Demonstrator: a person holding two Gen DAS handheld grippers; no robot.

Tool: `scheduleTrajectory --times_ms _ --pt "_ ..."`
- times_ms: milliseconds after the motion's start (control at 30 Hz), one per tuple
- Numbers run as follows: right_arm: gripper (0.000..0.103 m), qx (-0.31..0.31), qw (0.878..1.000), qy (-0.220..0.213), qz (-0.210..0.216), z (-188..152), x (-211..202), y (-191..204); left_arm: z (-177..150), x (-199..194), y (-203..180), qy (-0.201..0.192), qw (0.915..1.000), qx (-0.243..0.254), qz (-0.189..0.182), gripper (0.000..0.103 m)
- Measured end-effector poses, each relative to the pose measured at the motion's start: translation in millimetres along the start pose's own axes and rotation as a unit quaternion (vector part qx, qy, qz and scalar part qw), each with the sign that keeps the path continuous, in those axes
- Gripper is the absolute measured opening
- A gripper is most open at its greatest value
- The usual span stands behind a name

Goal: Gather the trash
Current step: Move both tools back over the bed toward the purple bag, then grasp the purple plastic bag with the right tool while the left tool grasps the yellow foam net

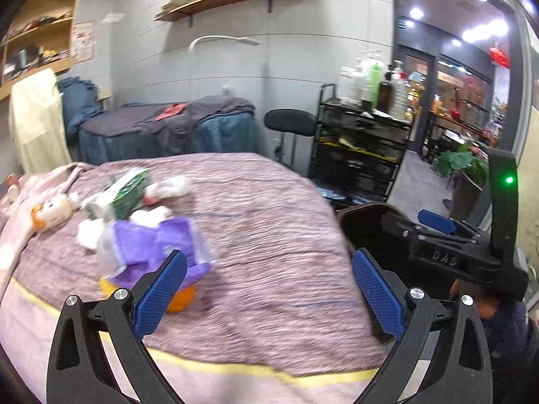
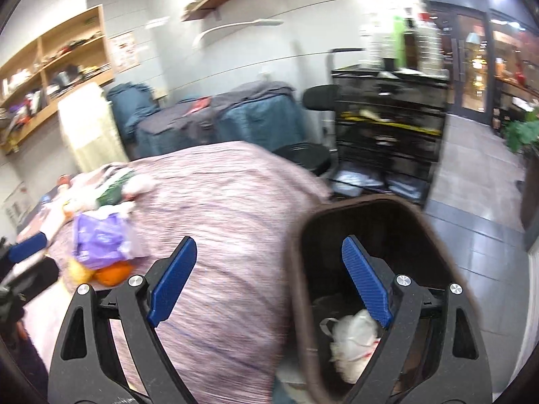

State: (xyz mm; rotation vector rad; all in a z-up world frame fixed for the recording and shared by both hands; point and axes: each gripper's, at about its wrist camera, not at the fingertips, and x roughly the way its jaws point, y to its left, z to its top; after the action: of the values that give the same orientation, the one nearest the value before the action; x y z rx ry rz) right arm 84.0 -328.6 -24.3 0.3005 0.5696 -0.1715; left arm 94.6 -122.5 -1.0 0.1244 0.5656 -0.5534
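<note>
My left gripper (image 1: 269,286) gapes empty; the purple wrapper (image 1: 151,249) lies on the bed (image 1: 269,202) at ten o'clock, just beyond its left pad. My right gripper (image 2: 269,276), also wide and empty, hangs over the bin (image 2: 303,269), so left is nearer.

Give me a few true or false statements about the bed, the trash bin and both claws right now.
1. Both claws are open and empty. True: left claw, right claw.
2. The trash bin is empty. False: a white plastic bag lies inside.
3. A purple packet lies on the bed cover. True.
4. The bin stands on the bed. False: it stands beside it.
</note>
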Motion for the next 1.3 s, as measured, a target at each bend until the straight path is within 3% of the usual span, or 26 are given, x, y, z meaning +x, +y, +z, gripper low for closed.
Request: scheduleTrajectory --times_ms 433,567,767,867,1000,1067,1133,1167,1200,1233,1300 --pt "0.087 -0.061 0.986 0.055 0.142 5 35 103 -56 -35 135 0.031 0.9892 -0.104 0.098 0.097" --pt "0.087 -0.079 0.977 0.090 0.177 4 54 131 -62 -34 160 0.046 0.9872 -0.125 0.088 0.097" --pt "0.087 -0.096 0.970 0.149 0.168 5 102 157 -58 -19 167 0.059 0.9869 -0.134 0.066 0.096" --pt "0.073 -0.098 0.965 0.180 0.166 7 129 166 -56 -11 163 0.068 0.9886 -0.123 0.055 0.096" --pt "0.062 -0.095 0.959 0.206 0.168 10 155 174 -56 3 156 0.086 0.9903 -0.100 0.045 0.096" --pt "0.050 -0.100 0.955 0.219 0.174 9 167 180 -54 10 154 0.095 0.9907 -0.089 0.040 0.096" --pt "0.027 -0.104 0.949 0.232 0.187 6 176 184 -53 16 152 0.104 0.9907 -0.079 0.037 0.096" --pt "0.025 -0.102 0.948 0.233 0.194 6 176 185 -52 20 151 0.109 0.9907 -0.074 0.036 0.096" --pt "0.014 -0.096 0.948 0.227 0.199 7 175 183 -50 23 151 0.113 0.9907 -0.068 0.036 0.096" --pt "0.010 -0.091 0.949 0.222 0.203 9 173 181 -50 26 150 0.115 0.9907 -0.062 0.036 0.096" --pt "0.008 -0.072 0.954 0.204 0.209 14 164 172 -47 32 150 0.123 0.9905 -0.053 0.031 0.096"
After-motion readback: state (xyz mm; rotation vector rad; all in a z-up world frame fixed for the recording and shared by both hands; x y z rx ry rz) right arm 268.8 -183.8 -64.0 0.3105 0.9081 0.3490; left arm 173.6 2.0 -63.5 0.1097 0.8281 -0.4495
